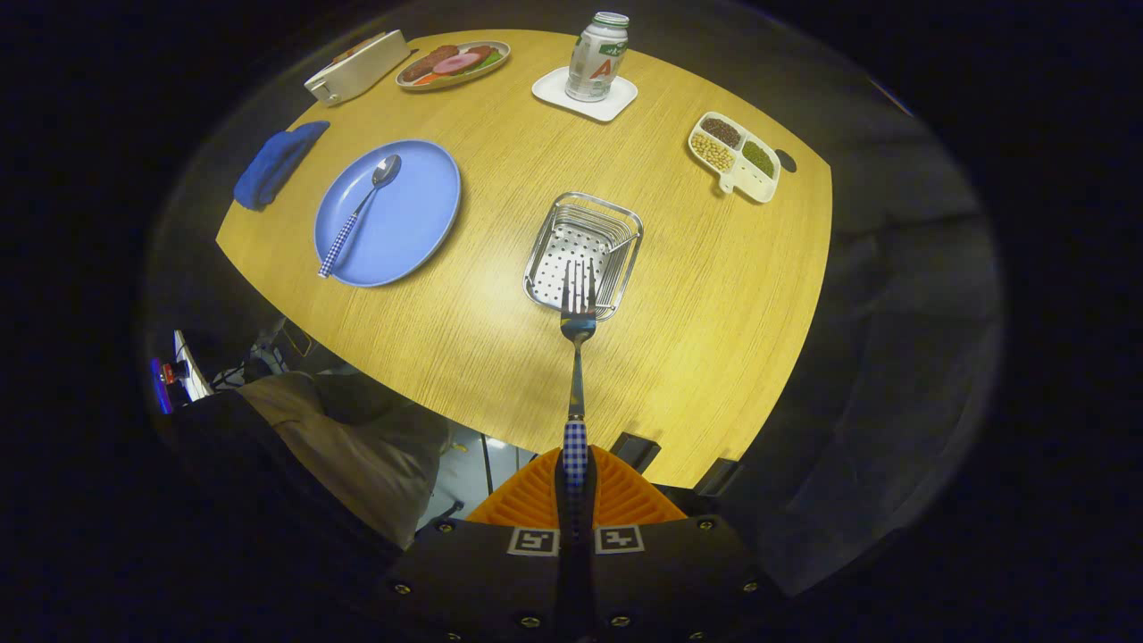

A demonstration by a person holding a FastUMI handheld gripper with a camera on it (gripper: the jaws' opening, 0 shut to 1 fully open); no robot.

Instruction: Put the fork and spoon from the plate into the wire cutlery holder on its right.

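The fork (578,357) stood out straight ahead of the gripper (576,482), its checked handle pinched between the closed fingers and its tines hanging over the near rim of the wire cutlery holder (582,254). Below lay the round wooden table (714,295). The blue plate (389,212) sat toward the table's left edge, well apart from the holder in the middle, and the spoon (360,212) with a checked handle still lay across it. A blue cloth (275,162) rested at the left edge beside the plate. A bottle (597,56) stood on a white coaster at the far edge.
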